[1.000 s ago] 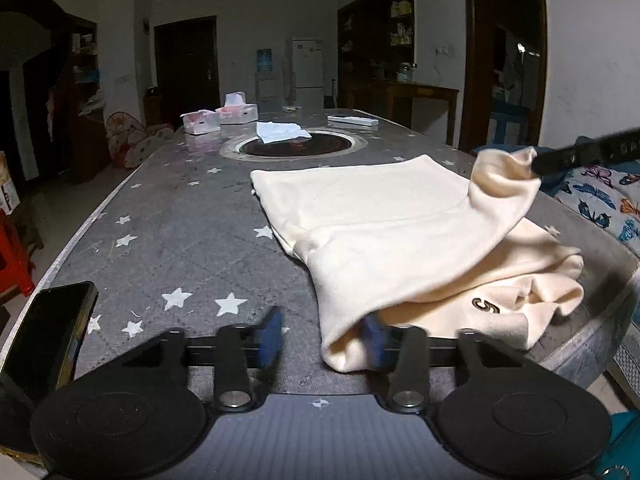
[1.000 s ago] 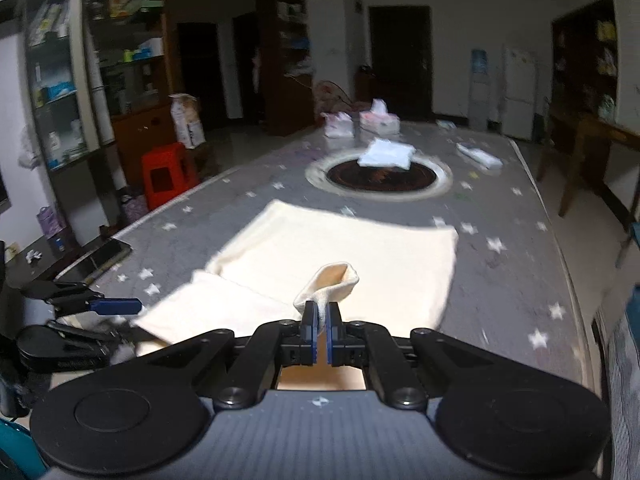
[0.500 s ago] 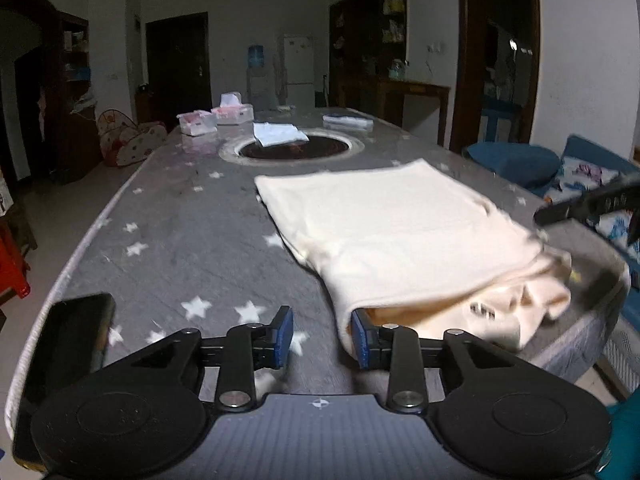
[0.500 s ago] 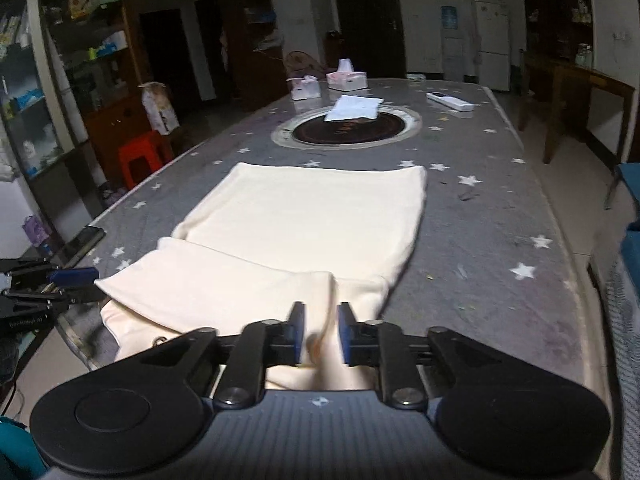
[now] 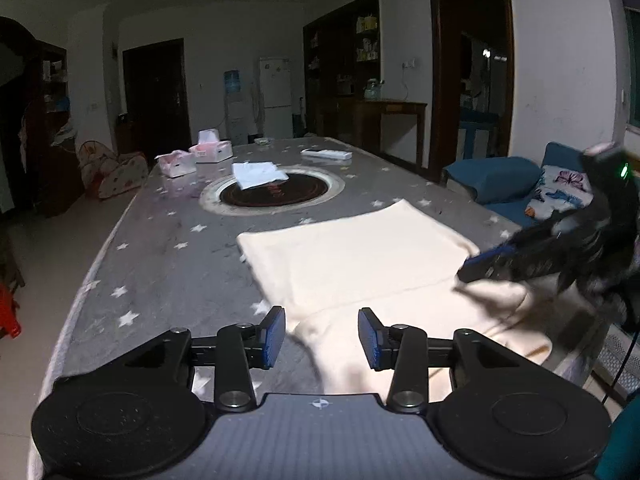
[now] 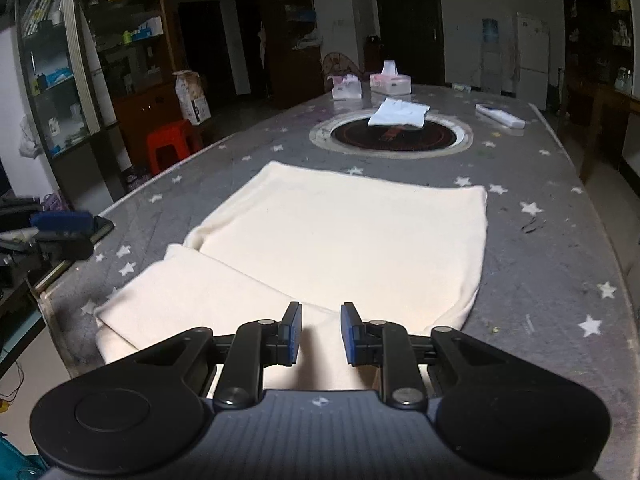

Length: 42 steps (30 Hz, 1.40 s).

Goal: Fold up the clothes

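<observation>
A cream garment lies flat on the grey star-patterned table, with one part folded over at the near edge. My left gripper hovers over the near left corner of the fold. Its jaws are opening, and the cloth lies below them, not pinched. My right gripper stands slightly open above the fold's right end, its pads off the fabric. In the left wrist view the right gripper shows blurred at the garment's right side. The left gripper appears at the far left of the right wrist view.
A round dark hotplate is set in the table beyond the garment, with a white folded cloth on it. Two tissue boxes and a remote lie farther back. A red stool and a blue sofa flank the table.
The right gripper, shut on a lifted cloth corner, has lowered it onto the garment and opened. The left gripper has risen and its jaws have spread wider.
</observation>
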Tool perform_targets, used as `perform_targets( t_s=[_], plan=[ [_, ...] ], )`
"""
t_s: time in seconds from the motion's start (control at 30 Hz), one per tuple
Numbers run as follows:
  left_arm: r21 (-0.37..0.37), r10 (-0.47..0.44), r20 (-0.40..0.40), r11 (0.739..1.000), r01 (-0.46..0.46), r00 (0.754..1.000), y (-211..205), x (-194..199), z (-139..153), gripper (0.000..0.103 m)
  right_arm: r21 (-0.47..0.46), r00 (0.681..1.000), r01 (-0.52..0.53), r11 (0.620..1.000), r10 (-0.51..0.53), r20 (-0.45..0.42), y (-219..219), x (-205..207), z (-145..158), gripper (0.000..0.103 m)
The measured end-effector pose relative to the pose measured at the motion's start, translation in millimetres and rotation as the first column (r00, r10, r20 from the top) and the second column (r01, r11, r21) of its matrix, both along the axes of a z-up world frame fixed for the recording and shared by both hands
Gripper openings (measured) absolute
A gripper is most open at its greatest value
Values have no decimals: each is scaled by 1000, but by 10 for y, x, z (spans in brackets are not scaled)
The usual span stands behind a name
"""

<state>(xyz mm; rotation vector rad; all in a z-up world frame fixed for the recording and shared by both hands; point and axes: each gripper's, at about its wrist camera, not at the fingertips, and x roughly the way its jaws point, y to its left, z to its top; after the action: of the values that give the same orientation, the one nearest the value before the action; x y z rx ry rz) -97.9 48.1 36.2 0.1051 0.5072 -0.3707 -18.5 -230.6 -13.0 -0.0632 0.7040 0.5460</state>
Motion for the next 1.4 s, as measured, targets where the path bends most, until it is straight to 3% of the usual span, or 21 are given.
perform_targets(
  t_s=[0.17, 0.3, 0.47, 0.63, 0.9, 1.17, 1.4],
  plan=[
    [-39, -50, -61, 998, 48, 997, -222, 361, -187, 43, -8, 1000, 6, 1000, -6, -16, -36, 20, -88, 20],
    [-52, -26, -140, 998, 19, 990, -267, 635, -393, 43, -11, 1000, 10, 1000, -10, -9, -102, -40, -45, 20],
    [-28, -25, -146, 999, 21, 989, -252, 668, -512, 43, -20, 1000, -18, 1000, 18, 5, -122, -121, -14, 21],
    [5, -36, -122, 999, 37, 992, -299, 543, -441, 44, -43, 999, -35, 998, 35, -2, -134, -186, -39, 21],
    [44, -152, -141, 986, 159, 978, -463, 234, -466, 44, -85, 994, -113, 990, 114, 4, -79, -420, -43, 22],
    [111, -185, -117, 974, 198, 976, -431, -36, -402, 46, -118, 989, -137, 984, 142, 36, -86, -576, 38, 27],
    [239, -236, -95, 938, 252, 967, -416, -306, -417, 47, -195, 981, -175, 965, 188, 49, -166, -732, 123, 36]
  ],
)
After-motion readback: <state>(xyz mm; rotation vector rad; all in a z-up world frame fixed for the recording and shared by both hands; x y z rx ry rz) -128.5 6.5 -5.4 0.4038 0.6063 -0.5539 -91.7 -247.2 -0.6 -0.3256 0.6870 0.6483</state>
